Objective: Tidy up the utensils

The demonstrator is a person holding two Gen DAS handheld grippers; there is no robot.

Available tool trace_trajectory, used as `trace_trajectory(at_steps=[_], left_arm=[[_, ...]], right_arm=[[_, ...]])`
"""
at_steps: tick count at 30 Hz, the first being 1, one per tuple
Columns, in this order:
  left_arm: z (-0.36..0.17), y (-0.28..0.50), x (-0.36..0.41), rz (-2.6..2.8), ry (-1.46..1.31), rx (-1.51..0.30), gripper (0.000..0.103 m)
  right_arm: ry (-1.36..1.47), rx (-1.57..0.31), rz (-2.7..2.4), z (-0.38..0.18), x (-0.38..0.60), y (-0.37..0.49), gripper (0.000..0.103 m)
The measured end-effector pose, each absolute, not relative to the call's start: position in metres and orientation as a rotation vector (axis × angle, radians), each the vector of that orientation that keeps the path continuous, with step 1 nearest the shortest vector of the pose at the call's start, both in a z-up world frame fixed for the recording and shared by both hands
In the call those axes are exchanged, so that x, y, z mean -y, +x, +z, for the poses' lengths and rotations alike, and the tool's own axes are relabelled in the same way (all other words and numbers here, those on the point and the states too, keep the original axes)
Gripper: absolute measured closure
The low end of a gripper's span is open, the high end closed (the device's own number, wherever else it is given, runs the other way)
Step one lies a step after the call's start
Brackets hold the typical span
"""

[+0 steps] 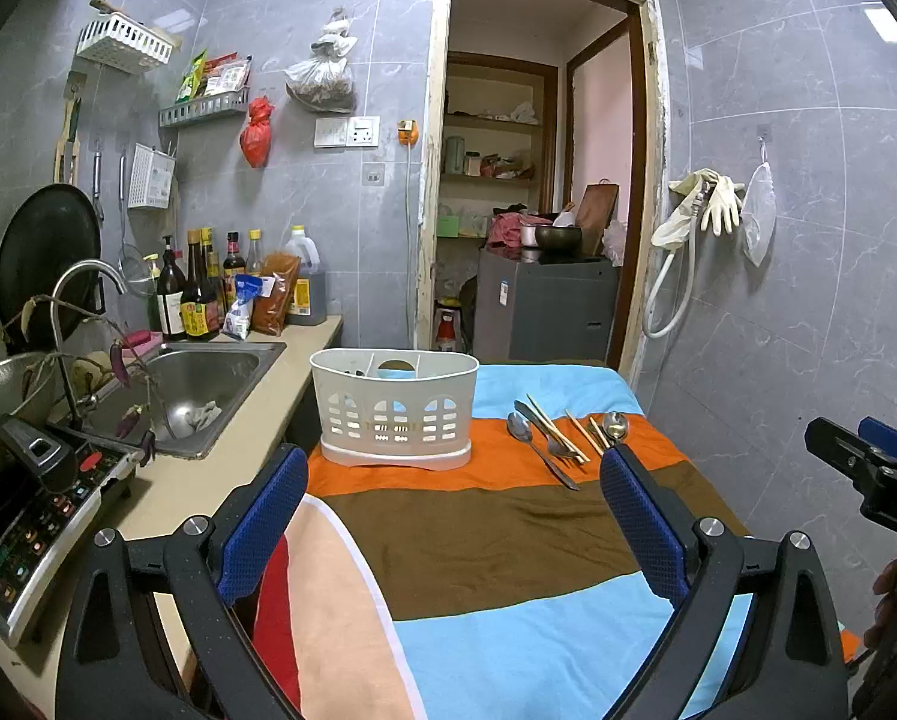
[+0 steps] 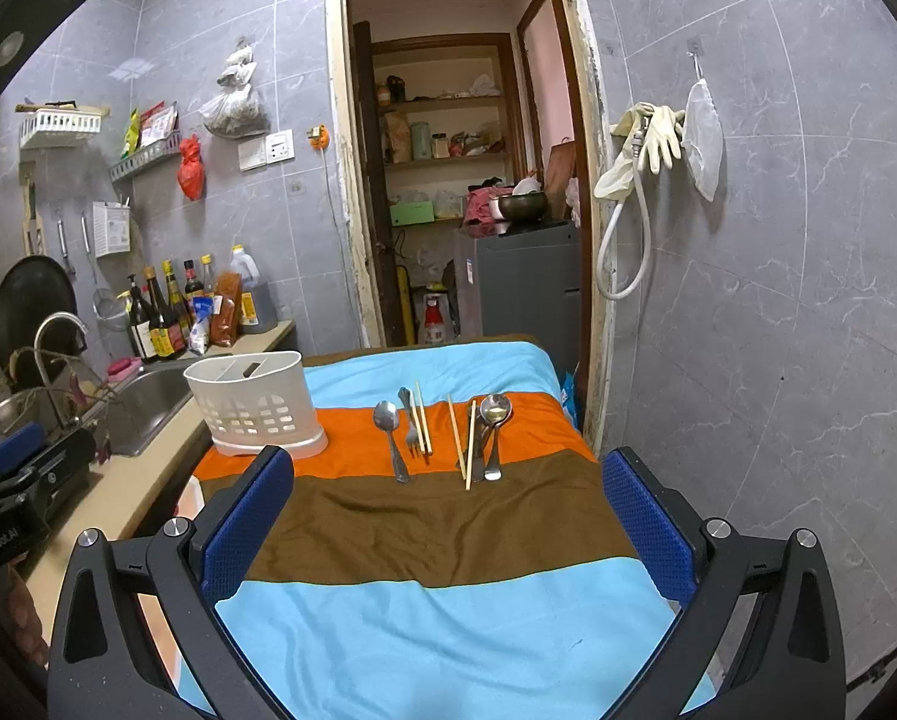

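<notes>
A white slotted utensil caddy (image 1: 394,408) (image 2: 256,405) stands on the orange stripe of a striped cloth on the table. To its right lie a spoon (image 2: 388,426), a fork (image 2: 411,426), chopsticks (image 2: 423,423), more chopsticks (image 2: 463,438) and a second spoon (image 2: 496,420); the same utensils (image 1: 553,429) show in the left wrist view. My left gripper (image 1: 454,462) is open and empty, short of the caddy. My right gripper (image 2: 448,462) is open and empty, short of the utensils.
A steel sink (image 1: 202,384) with a tap, an induction cooker (image 1: 34,510) and sauce bottles (image 1: 208,294) line the counter on the left. A tiled wall (image 2: 778,300) stands close on the right. A doorway (image 2: 460,180) opens behind the table.
</notes>
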State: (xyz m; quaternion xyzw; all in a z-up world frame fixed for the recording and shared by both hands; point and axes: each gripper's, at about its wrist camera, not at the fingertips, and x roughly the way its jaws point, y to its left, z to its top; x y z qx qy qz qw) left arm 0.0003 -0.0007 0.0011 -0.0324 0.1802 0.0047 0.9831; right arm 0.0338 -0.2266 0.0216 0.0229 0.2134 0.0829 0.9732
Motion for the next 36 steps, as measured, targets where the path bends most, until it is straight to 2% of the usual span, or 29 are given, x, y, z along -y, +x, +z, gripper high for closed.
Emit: trace_trajectory(at_steps=[36], left_arm=[[0.0,-0.0002,0.0012,0.009,-0.062,-0.36,0.008]], right_arm=[[0.042,-0.437,0.165,0.0204,0.2246,0.0324,0.0]])
